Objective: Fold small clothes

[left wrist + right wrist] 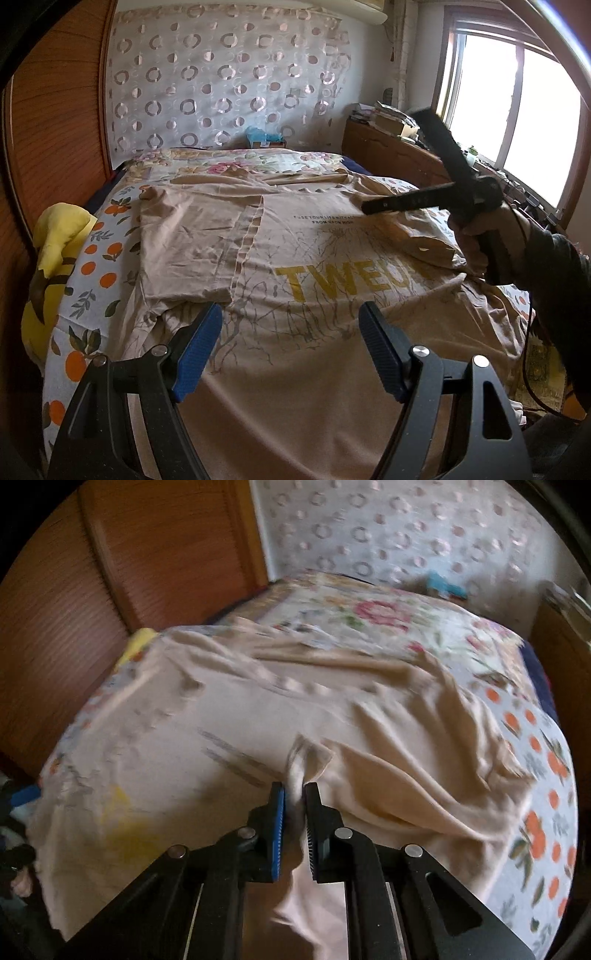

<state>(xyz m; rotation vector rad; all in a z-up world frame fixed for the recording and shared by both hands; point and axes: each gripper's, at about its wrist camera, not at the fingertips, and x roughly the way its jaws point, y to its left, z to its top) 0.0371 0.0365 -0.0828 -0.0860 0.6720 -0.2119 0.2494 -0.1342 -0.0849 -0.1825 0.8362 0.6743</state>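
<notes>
My right hand-held gripper (294, 794) pinched the beige T-shirt (280, 251) on the bed (96, 258); my left hand-held gripper (290, 325) hovered wide, empty, near a yellow cloth (59, 240).

Yellow "TWE…" on beige T-shirt (295, 258)

Open bedspread (110, 258) left of shirt (295, 229); wardrobe (55, 129) beyond.

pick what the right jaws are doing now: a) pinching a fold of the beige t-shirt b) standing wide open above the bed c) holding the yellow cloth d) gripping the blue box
a: in the right wrist view the right gripper has its jaws closed on a bunched fold of the beige t-shirt.
</notes>
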